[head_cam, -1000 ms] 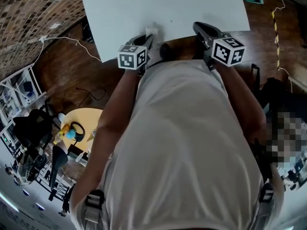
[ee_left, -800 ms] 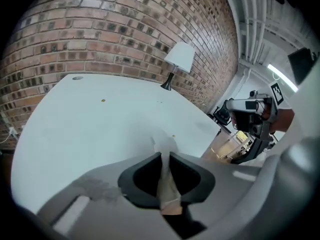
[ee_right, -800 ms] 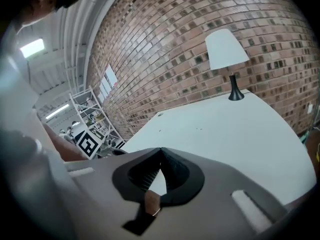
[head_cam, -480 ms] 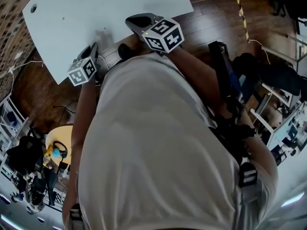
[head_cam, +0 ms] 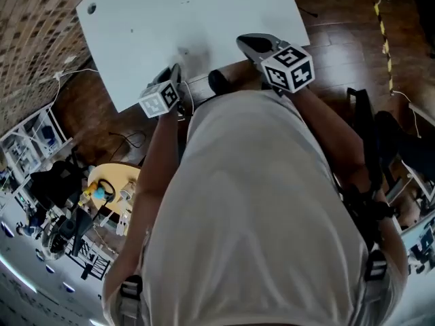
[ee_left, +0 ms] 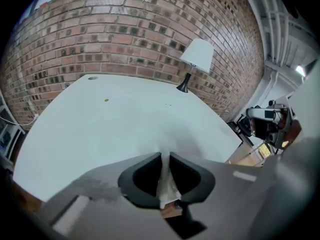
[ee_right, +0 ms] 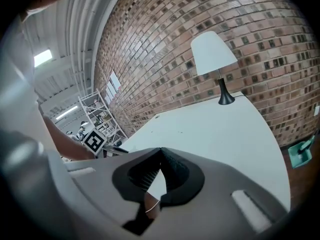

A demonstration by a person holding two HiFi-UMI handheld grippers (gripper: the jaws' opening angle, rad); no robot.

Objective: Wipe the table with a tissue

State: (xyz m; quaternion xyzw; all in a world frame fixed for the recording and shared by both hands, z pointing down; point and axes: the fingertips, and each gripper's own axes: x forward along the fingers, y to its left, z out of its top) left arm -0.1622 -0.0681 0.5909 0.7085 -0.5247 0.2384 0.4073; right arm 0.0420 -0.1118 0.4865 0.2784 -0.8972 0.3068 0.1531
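Your left gripper (ee_left: 165, 156) pinches the white tissue (ee_left: 166, 183) at the near edge of the table (ee_left: 100, 129); your right gripper (ee_right: 160, 151) hovers alongside, jaws together, empty. Press the tissue flat and sweep in overlapping strokes.

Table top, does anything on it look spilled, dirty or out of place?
Only a small yellowish speck on the white table, toward the far side; nothing spilled. The lamp stands upright at the far edge.

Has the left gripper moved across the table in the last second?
Cannot tell: the head camera swung; against the table's near-left corner, the left gripper sits about where it did.
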